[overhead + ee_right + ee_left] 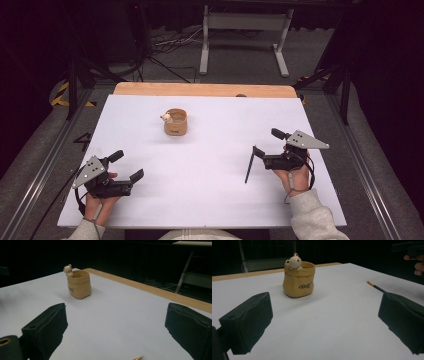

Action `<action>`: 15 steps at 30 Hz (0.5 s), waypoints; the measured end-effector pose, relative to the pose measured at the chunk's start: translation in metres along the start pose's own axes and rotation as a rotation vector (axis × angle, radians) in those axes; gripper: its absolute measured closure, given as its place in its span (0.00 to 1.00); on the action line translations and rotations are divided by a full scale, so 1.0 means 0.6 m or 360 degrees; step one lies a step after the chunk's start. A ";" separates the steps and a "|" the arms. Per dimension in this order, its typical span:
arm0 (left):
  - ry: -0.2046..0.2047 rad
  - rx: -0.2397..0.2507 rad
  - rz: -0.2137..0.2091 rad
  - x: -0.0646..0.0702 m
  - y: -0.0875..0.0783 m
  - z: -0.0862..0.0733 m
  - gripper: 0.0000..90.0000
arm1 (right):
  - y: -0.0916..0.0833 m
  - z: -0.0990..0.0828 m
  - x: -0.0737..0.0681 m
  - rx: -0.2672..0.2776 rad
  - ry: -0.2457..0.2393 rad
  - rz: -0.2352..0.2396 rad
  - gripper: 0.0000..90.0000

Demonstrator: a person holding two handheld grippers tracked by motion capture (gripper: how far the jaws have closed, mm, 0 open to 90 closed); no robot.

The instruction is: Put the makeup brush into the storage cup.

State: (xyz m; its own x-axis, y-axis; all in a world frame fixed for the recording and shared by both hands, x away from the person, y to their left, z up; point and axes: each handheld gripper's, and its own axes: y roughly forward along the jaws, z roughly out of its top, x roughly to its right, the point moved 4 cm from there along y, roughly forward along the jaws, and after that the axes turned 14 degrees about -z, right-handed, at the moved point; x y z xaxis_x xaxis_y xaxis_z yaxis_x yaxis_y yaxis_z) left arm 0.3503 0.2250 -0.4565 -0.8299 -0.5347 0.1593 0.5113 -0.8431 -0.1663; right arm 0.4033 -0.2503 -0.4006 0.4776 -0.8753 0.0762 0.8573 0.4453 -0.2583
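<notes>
A slim dark pencil with a gold tip point(249, 168) is lying on the white worktop point(200, 200) just left of the right gripper point(260, 156), long axis running near-to-far. Both grippers' jaws are standing apart, empty. The left gripper point(131, 181) is sitting well apart; the tan bear-topped ceramic pot point(175, 122) is waiting farther back, open room all round.

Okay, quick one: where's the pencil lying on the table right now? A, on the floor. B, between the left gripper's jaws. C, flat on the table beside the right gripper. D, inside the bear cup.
C: the pencil lies flat on the white table just left of the right gripper, far from the cup.
</notes>
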 end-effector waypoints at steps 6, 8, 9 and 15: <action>-0.0003 -0.0003 -0.0004 0.000 0.001 -0.001 0.00 | 0.024 0.011 0.000 -0.0123 -0.0008 0.0013 0.05; 0.0000 -0.0007 -0.0004 0.000 0.002 -0.001 0.00 | 0.027 0.012 0.000 -0.0138 -0.0009 0.0007 0.05; -0.0001 -0.0007 -0.0004 0.000 0.002 -0.001 0.00 | 0.029 0.014 0.001 -0.0155 -0.0011 0.0001 0.06; -0.0002 -0.0016 0.0002 -0.001 0.001 -0.001 0.00 | 0.044 0.016 0.009 -0.0352 -0.0003 -0.0025 0.07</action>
State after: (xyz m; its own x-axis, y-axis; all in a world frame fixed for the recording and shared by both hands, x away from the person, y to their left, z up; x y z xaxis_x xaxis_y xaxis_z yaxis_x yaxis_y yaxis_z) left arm 0.3508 0.2246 -0.4574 -0.8291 -0.5357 0.1602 0.5100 -0.8420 -0.1760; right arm 0.4304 -0.2414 -0.3977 0.4650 -0.8813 0.0838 0.8017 0.3791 -0.4621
